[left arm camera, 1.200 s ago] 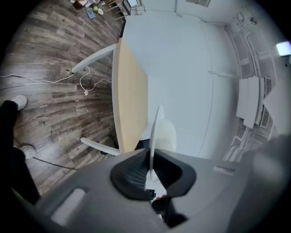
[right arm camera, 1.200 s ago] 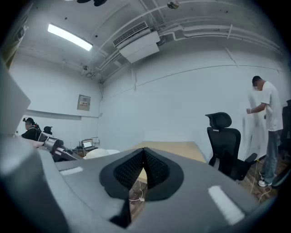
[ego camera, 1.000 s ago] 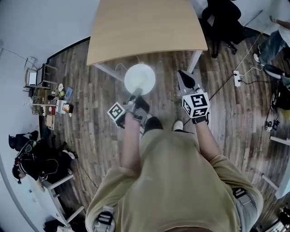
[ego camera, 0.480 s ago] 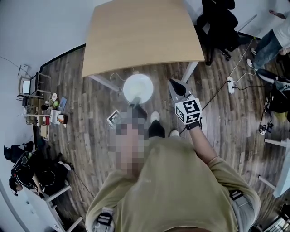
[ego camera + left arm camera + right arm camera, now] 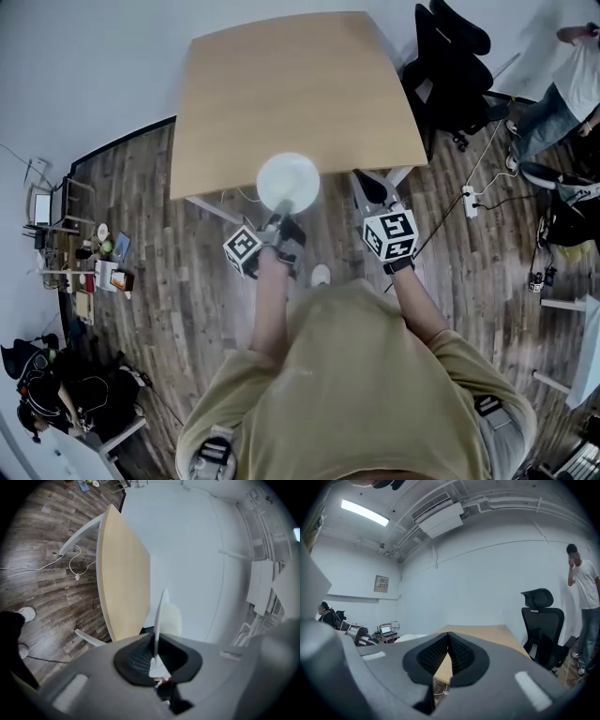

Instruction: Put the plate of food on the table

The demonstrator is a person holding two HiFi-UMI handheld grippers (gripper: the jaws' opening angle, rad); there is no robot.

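Observation:
A white plate [image 5: 288, 180] hangs level over the near edge of the light wooden table [image 5: 291, 89]; I make out no food on it. My left gripper [image 5: 278, 219] is shut on the plate's near rim. In the left gripper view the plate [image 5: 158, 618] shows edge-on, clamped between the dark pads, with the table [image 5: 124, 569] to the left. My right gripper [image 5: 364, 184] hovers to the plate's right by the table's front right corner, shut on nothing. In its own view the right gripper [image 5: 448, 644] has its pads together and the table [image 5: 487, 633] lies ahead.
A black office chair [image 5: 455, 66] stands right of the table, with a person [image 5: 562, 75] beyond it. White table legs [image 5: 211, 206] and cables [image 5: 487, 187] run over the wood floor. Cluttered shelves [image 5: 94, 262] line the left wall.
The person has stepped toward the table. The plate, held over the floor before, now reaches over the table's near edge. The right gripper moved forward alongside it.

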